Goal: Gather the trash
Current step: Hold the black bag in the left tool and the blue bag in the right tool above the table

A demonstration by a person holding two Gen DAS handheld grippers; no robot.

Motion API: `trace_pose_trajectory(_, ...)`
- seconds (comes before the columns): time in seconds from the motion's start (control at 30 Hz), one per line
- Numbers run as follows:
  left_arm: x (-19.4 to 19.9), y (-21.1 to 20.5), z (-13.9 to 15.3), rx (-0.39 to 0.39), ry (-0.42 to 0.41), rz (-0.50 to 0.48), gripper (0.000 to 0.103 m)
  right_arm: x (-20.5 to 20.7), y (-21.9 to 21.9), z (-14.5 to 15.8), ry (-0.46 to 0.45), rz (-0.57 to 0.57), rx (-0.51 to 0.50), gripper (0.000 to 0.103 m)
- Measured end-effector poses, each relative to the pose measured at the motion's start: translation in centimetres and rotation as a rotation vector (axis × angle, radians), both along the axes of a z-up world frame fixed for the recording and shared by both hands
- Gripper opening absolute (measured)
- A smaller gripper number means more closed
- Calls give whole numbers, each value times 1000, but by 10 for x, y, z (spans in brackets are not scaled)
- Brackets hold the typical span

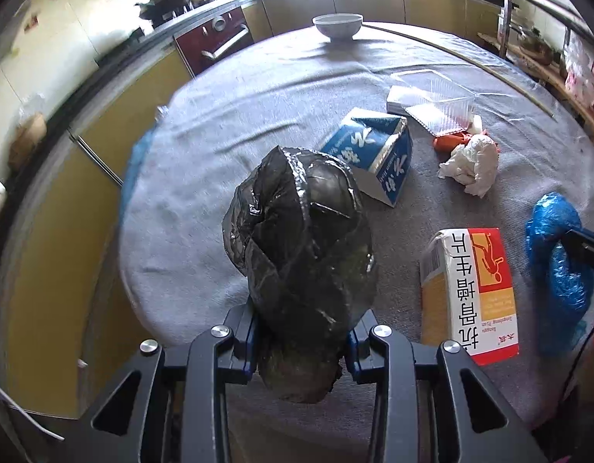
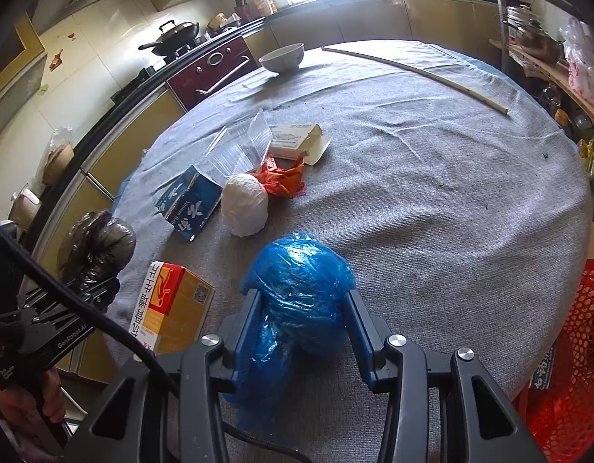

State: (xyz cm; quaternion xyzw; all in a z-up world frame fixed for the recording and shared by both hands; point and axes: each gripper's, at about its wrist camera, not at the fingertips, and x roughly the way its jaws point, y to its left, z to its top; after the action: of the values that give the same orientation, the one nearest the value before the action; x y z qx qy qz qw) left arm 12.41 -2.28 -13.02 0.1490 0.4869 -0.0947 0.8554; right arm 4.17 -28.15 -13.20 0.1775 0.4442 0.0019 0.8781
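Nearest in the left wrist view, the left gripper (image 1: 302, 341) is clenched on a black plastic bag bundle (image 1: 300, 247), its blue pads pressing the bundle's lower end from both sides. The bundle's long axis runs straight away from the gripper, so its crumpled top points toward the far side of the table, and most of it stands out beyond the fingertips. In the right wrist view, the right gripper (image 2: 302, 326) grasps a blue plastic bag bundle (image 2: 297, 289) in the same way: the rounded bulk sits between and past the fingertips, while a looser tail hangs back toward the camera between the fingers. That bundle's long axis also runs near to far along the gripper. Both bundles are above the near part of a round table covered in grey cloth (image 2: 432, 193). Between the two grippers lies an orange and white carton (image 1: 470, 289), long side running near to far. Farther off lies a blue and white carton (image 1: 374, 162), open end tilted to the far right. To its right is a crumpled white paper wad (image 1: 474, 164), touching an orange wrapper (image 2: 283, 179). Beyond these sit a clear plastic container (image 1: 439, 100) and a small flat box (image 2: 298, 139). At the far edge stands a white bowl (image 1: 337, 27).
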Motion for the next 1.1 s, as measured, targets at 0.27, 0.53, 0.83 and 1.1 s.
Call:
trace_pose_trajectory(0.27,24,32,-20,-256,174,5,38,2,0,-1,7,7,-1,47)
trace_pose_trajectory(0.53,29,46,-23,-347,199,11,60,2,-3,-2,5,10,21,47)
trace_pose_trajectory(0.83,24,41,-9,-322,162,-13,67,-4,-8,-7,22,39,94,57)
trace_pose_trajectory(1.1,29,39,-3,-311,148,-5,67,-16,-20,1,-19,54,160,64)
